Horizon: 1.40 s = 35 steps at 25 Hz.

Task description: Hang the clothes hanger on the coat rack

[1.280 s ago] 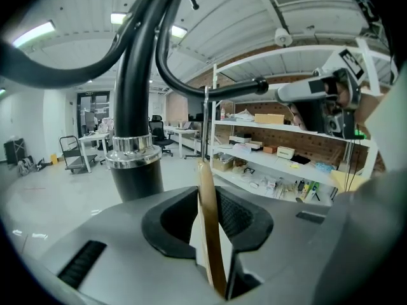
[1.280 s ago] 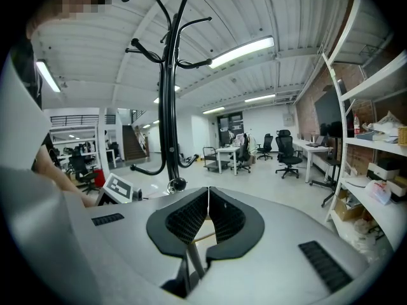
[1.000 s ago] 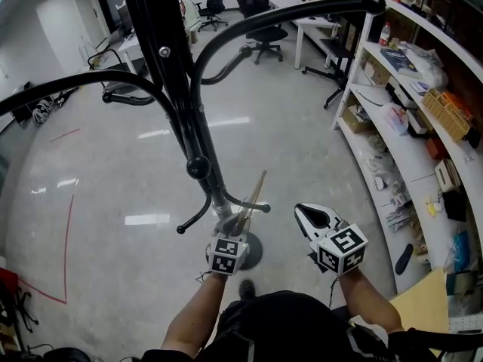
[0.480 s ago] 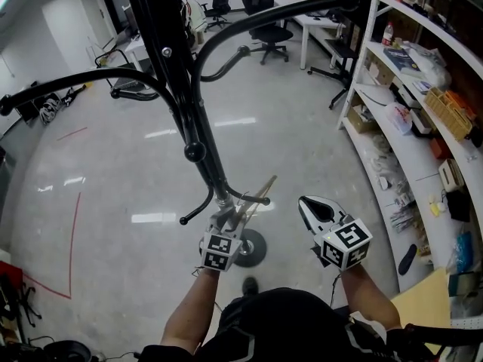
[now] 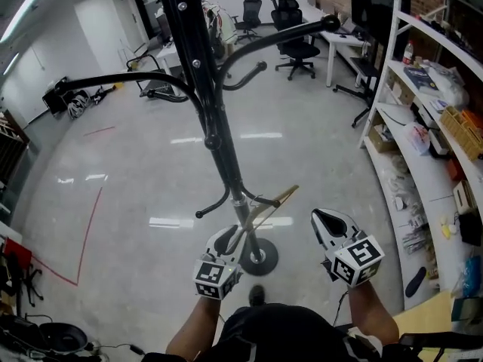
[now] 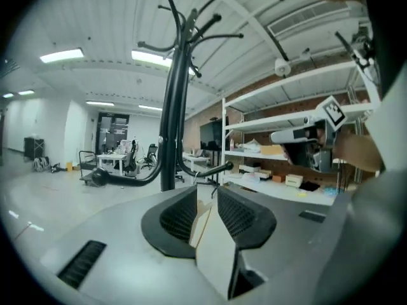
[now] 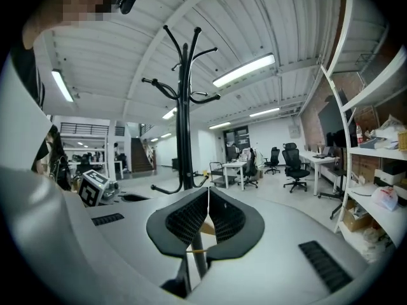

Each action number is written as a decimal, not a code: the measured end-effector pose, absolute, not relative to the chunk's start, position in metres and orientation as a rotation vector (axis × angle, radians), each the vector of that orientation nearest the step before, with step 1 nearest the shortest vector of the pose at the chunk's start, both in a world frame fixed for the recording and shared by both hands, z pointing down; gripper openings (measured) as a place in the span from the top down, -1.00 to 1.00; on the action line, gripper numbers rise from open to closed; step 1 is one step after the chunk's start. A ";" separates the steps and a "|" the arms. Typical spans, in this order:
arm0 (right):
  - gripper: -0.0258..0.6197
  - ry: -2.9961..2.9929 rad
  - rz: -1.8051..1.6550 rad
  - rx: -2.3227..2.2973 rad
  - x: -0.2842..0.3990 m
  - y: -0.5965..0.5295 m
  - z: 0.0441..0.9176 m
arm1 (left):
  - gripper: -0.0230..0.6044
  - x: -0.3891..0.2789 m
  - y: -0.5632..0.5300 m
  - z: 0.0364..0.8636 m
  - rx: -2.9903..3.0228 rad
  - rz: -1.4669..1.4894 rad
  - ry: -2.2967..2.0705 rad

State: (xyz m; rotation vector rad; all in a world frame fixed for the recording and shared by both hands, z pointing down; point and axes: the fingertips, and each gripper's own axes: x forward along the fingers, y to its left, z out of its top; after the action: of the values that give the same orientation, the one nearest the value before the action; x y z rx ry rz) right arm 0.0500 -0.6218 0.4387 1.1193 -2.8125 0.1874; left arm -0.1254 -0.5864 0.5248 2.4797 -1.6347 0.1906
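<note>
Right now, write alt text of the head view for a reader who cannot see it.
Seen from above, the left gripper clamps a wooden hanger that angles up close to the black coat rack. The right gripper is shut and empty beside it; cluttered shelves line the right edge.

Lines the right side with white open metal shelving (image 5: 391, 66) full of boxes and papers; shows a red tape line (image 5: 89, 232) on glossy grey floor (image 5: 151, 179), black wheeled office chairs (image 5: 296, 45) far behind
</note>
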 end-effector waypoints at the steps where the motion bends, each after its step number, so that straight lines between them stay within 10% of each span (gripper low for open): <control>1: 0.89 -2.828 0.171 1.104 0.049 -0.618 0.431 | 0.62 -0.127 -0.576 0.512 2.478 0.134 -1.639; 11: 0.89 -2.961 0.182 0.993 0.057 -0.566 0.396 | 0.92 -0.132 -0.482 0.415 2.548 -0.057 -1.655; 35: 0.90 -2.836 0.138 1.260 -0.004 -0.375 0.379 | 0.93 -0.196 -0.280 0.385 2.777 -0.245 -1.251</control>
State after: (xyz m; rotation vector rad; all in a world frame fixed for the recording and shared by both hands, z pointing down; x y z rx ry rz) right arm -0.0037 -0.3750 0.3793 1.2604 -2.8356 0.1383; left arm -0.1958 -0.2804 0.3848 2.7770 -1.2511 -0.2447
